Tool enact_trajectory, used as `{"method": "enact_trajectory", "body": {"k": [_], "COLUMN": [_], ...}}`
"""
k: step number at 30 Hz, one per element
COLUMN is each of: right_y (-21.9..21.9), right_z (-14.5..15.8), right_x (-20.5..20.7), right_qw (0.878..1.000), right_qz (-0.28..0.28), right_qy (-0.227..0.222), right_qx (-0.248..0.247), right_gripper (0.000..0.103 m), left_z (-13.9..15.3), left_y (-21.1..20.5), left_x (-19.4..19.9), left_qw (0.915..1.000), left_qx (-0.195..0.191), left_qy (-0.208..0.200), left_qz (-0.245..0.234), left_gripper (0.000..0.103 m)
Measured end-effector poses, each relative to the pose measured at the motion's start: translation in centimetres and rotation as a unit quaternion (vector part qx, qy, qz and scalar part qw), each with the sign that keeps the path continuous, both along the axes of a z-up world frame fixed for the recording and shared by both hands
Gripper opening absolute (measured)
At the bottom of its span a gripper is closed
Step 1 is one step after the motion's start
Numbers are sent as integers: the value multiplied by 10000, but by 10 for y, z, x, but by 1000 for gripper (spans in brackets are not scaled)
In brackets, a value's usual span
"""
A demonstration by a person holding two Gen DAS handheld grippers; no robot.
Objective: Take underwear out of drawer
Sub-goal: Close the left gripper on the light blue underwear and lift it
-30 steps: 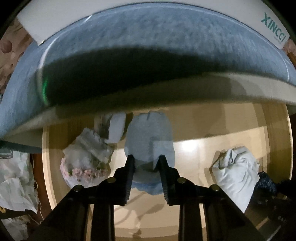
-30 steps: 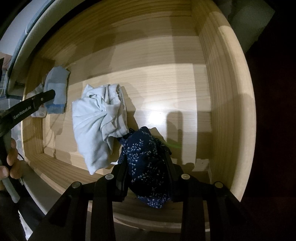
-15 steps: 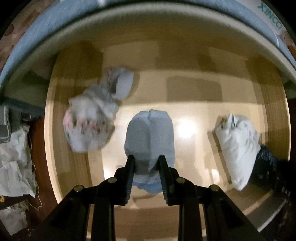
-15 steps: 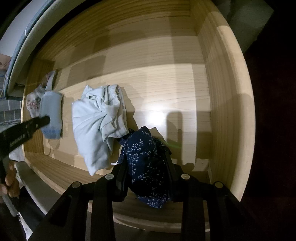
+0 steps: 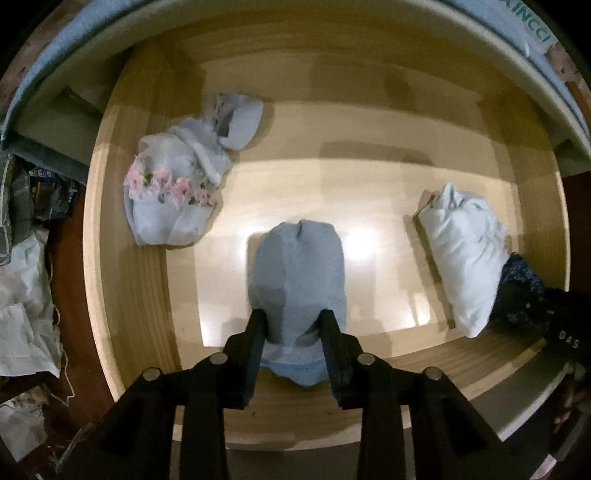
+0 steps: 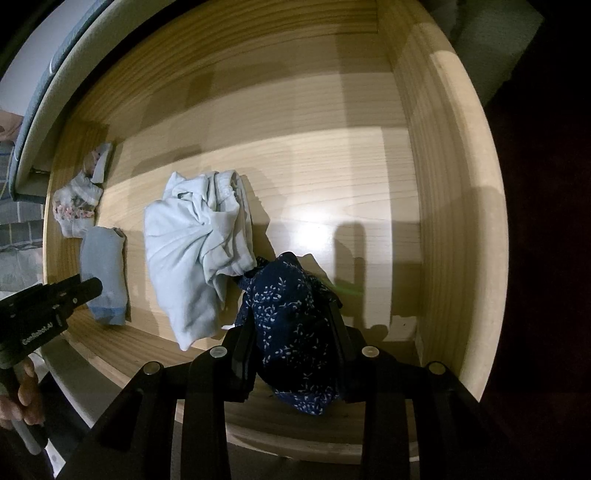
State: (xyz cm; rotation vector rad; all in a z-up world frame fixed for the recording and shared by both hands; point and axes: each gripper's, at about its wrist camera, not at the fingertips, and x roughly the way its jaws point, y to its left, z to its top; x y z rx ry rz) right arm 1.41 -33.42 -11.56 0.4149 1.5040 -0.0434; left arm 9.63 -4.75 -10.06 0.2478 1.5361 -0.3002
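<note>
My left gripper point(image 5: 293, 321) is shut on a rolled light-blue underwear point(image 5: 299, 269) and holds it above the floor of the open wooden drawer point(image 5: 155, 295). It also shows in the right wrist view point(image 6: 105, 273). My right gripper point(image 6: 295, 321) is shut on a navy floral-print underwear point(image 6: 295, 325) near the drawer's front edge. A crumpled white underwear point(image 6: 199, 251) lies just left of it, touching it; it also shows in the left wrist view point(image 5: 465, 254). A pale underwear with pink flowers point(image 5: 173, 192) lies in the far left corner.
The drawer's right wall point(image 6: 454, 206) rises close to my right gripper. A mattress edge point(image 5: 528, 33) overhangs the drawer's back. Crumpled bags and clutter point(image 5: 26, 229) lie on the floor left of the drawer.
My left gripper has pulled back and up with the light-blue underwear, so the whole drawer shows beneath it. My right gripper has stayed still, shut on the navy underwear.
</note>
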Motion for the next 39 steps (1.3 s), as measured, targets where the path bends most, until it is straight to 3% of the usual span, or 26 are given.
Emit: {"method": "enact_trajectory", "body": {"k": [6,23,29,30,39], "right_y": [-1,-7,-9,-9,-9], "right_z": [0,3,4,4,4], "right_x": [1,1,0,0,1], "right_qw": [10000,9999,9999,9999,9999], "right_qz": [-6,-57,-58,-59,-52], "right_qy": [-8,-45,-50,-50,-51], "right_qx": [5,104,121,120,121], "right_gripper": [30,30,30,30,30], "left_z": [21,-21,-25,-34,-32], "left_y": [-10,-12,-16,-13,0], "left_x": [4,36,34,17,15], "left_qw": [9997,9977,9978,9978,9983], "left_qx": [0,36,19,9,-94], "left_qy": [-260,448,449,444,308], "left_qz": [-36,502,491,495,476], "left_gripper": [58,59,58,55,43]}}
